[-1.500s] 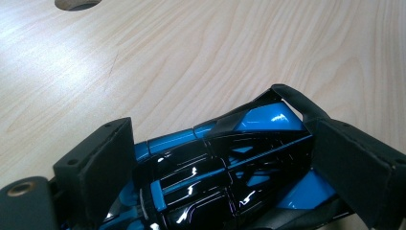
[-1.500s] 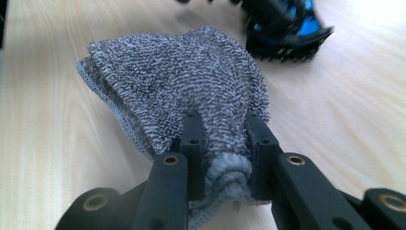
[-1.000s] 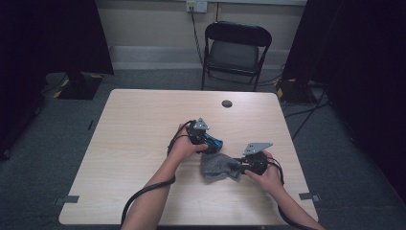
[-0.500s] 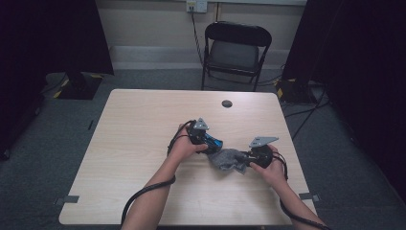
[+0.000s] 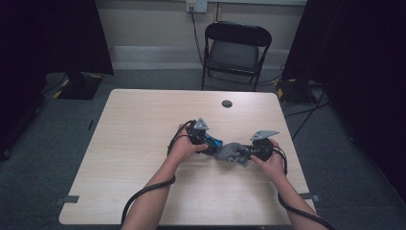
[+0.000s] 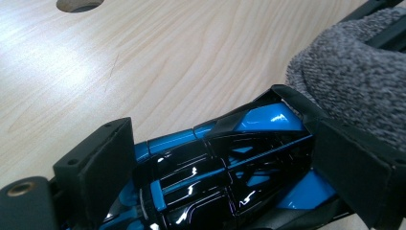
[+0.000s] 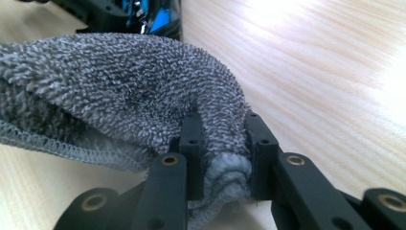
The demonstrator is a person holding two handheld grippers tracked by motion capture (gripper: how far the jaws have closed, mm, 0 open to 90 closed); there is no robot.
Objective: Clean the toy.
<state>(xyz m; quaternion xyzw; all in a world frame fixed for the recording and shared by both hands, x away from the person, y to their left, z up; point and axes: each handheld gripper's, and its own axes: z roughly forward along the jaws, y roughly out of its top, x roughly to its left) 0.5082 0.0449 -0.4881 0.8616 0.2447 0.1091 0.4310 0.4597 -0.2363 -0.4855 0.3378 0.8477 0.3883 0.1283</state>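
Toy car (image 6: 230, 167), blue and black, sat clamped in the left tongs (image 5: 210, 143) over mid-desk (image 5: 143, 124), right tongs (image 7: 222, 143) pinched the grey cloth (image 7: 124, 81) against it; wiping looked underway, not finished.

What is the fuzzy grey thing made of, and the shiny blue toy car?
The grey cloth looks like soft terry towel fabric: tiny loops cover it and a stitched hem runs along its edge. The toy car looks like hard, glossy plastic in blue and black, since bright highlights glint on its smooth panels; painted metal can't be ruled out.
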